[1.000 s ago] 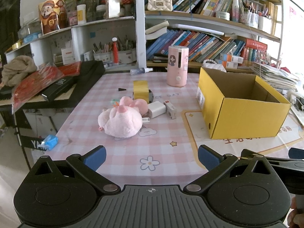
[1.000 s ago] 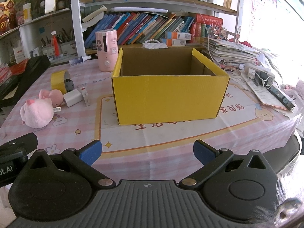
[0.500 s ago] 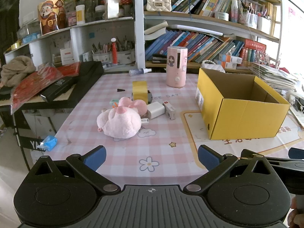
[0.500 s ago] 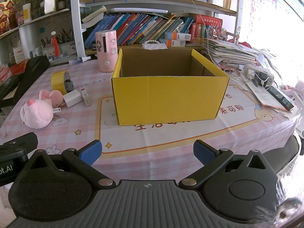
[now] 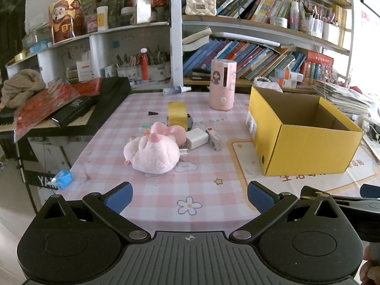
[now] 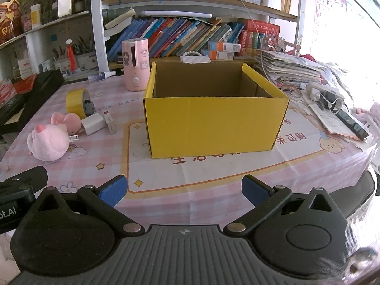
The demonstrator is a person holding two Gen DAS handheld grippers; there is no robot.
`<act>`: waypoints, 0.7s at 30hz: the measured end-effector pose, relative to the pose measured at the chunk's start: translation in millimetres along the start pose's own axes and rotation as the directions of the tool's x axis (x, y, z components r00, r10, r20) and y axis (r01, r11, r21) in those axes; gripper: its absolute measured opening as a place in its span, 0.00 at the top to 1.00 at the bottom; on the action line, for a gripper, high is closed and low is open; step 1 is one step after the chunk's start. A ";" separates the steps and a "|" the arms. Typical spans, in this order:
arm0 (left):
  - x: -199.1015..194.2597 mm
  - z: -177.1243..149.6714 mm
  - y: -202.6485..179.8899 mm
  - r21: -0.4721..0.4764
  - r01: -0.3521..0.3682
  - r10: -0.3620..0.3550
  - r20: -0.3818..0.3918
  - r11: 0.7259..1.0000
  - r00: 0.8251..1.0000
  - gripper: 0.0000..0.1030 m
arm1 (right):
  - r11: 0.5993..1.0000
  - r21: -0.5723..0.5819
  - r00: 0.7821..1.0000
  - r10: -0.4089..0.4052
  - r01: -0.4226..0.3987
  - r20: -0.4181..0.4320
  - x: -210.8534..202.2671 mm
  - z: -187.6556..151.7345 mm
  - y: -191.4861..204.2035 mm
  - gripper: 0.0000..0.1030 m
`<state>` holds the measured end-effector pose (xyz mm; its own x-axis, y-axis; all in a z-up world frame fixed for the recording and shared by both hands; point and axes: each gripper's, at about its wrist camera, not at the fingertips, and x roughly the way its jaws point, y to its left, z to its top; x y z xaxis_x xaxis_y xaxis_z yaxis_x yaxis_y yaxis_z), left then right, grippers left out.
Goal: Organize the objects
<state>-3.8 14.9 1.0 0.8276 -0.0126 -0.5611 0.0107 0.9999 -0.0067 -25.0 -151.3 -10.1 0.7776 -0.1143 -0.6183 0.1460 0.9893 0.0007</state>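
A yellow box (image 6: 215, 123) stands open-topped on the bench (image 6: 190, 180), on a printed mat. From the right wrist view its brown inner walls are seen and nothing shows inside, though the floor of the box is hidden by the near wall. In the left wrist view the same box (image 5: 306, 140) is seen at the right, again with only bare walls visible.

The loose things are gathered to the left of the box, well apart from it. A pink plush (image 5: 153, 154) lies nearest the bench's front edge. Just behind it a white charger (image 5: 198, 139) and a small white stick (image 5: 213, 137) lie side by side. A roll of yellow tape (image 5: 177, 116) stands on edge behind those. A pink cylinder (image 5: 222, 84) stands upright further back, near the box's rear corner, and a small spray bottle (image 5: 175, 90) lies on its side at the bench's far edge.

On the shelves behind, pens are held in tubs (image 5: 140, 68), and books are stacked in leaning rows.

The left claw (image 5: 188, 196) is held released, its blue pads spread wide over the bench's front edge, with nothing between them. The right claw (image 6: 184, 187) is likewise released and empty, facing the box's near wall.
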 end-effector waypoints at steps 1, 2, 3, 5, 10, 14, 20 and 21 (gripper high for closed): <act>0.1 0.4 0.9 0.000 0.002 -0.002 -0.001 1.000 1.000 0.00 | 1.000 0.000 1.000 0.000 0.000 -0.001 0.0 0.0 0.0 0.00; 0.2 0.3 2.1 0.004 0.000 0.000 -0.009 1.000 1.000 0.00 | 1.000 0.001 1.000 0.001 -0.001 -0.001 -0.2 0.2 0.5 0.00; 0.2 -0.1 3.5 0.006 -0.001 0.001 -0.011 1.000 1.000 0.00 | 1.000 0.001 1.000 0.003 -0.003 -0.002 -0.3 0.1 1.4 0.00; 0.4 0.4 5.1 0.007 -0.002 0.003 -0.013 1.000 1.000 0.00 | 1.000 0.002 1.000 0.005 -0.005 -0.002 -0.5 0.9 2.7 0.00; 1.4 0.7 11.2 0.005 -0.014 0.014 -0.047 1.000 0.999 0.00 | 1.000 -0.006 1.000 0.013 -0.013 0.001 -0.7 1.1 8.0 0.00; 2.4 -1.0 18.8 -0.017 -0.001 -0.001 -0.073 1.000 0.997 0.00 | 1.000 -0.018 1.000 0.020 -0.020 -0.004 0.2 1.2 12.8 0.00; 2.5 -5.5 24.1 -0.032 -0.012 0.010 -0.039 0.999 0.999 0.00 | 0.999 -0.036 0.999 0.034 -0.034 -0.014 3.4 1.2 20.0 0.00; 2.9 -6.0 25.4 -0.036 -0.014 0.012 -0.034 0.999 0.999 0.00 | 0.998 -0.041 0.999 0.038 -0.038 -0.017 4.4 1.3 21.4 0.00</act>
<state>-4.5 40.3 -5.7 0.8084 -0.0001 -0.5887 -0.0209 0.9994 -0.0289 -17.7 -130.8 -11.8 0.7721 -0.0754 -0.6310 0.0910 0.9958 -0.0076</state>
